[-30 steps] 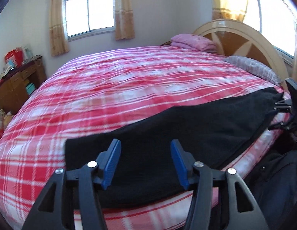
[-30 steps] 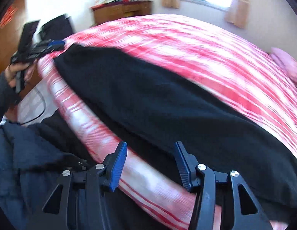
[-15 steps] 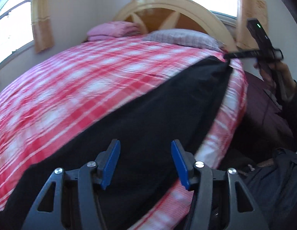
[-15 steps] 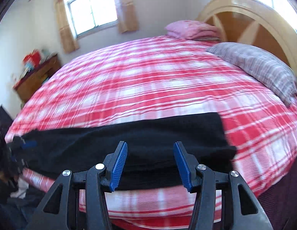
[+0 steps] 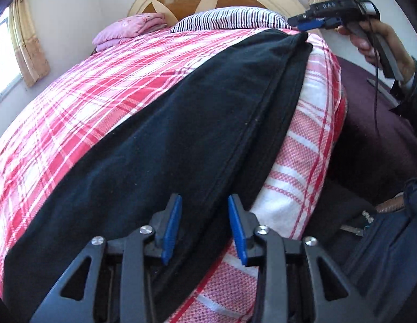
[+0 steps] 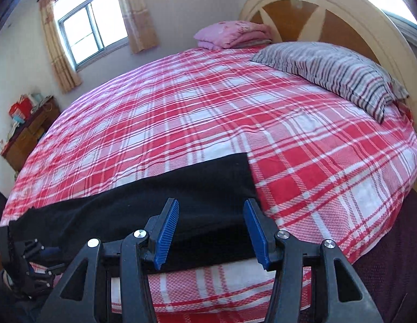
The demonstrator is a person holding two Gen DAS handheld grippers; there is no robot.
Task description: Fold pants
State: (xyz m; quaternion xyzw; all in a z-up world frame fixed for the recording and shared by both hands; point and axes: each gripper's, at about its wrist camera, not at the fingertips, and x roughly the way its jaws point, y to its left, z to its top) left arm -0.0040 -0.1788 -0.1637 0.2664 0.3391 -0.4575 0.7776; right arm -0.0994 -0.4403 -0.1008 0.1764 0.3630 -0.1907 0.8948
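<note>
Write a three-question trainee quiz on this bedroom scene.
1. True or false: the black pants lie along the near edge of the plaid bedspread.
2. What lies at the headboard beside the striped pillow? A. a laptop B. pink folded bedding C. a basket
3. Name the furniture against the far wall, left of the window.
Key: 1 true; 2 B; 3 a wooden cabinet.

Pants (image 6: 160, 207) stretched along the near edge of the bed (image 6: 208, 113), pillow (image 6: 335, 72) at the headboard (image 6: 340, 8) on the right, folded blanket (image 6: 232, 33) behind it, cabinet (image 6: 25, 134) far left below the window (image 6: 90, 29)
</note>
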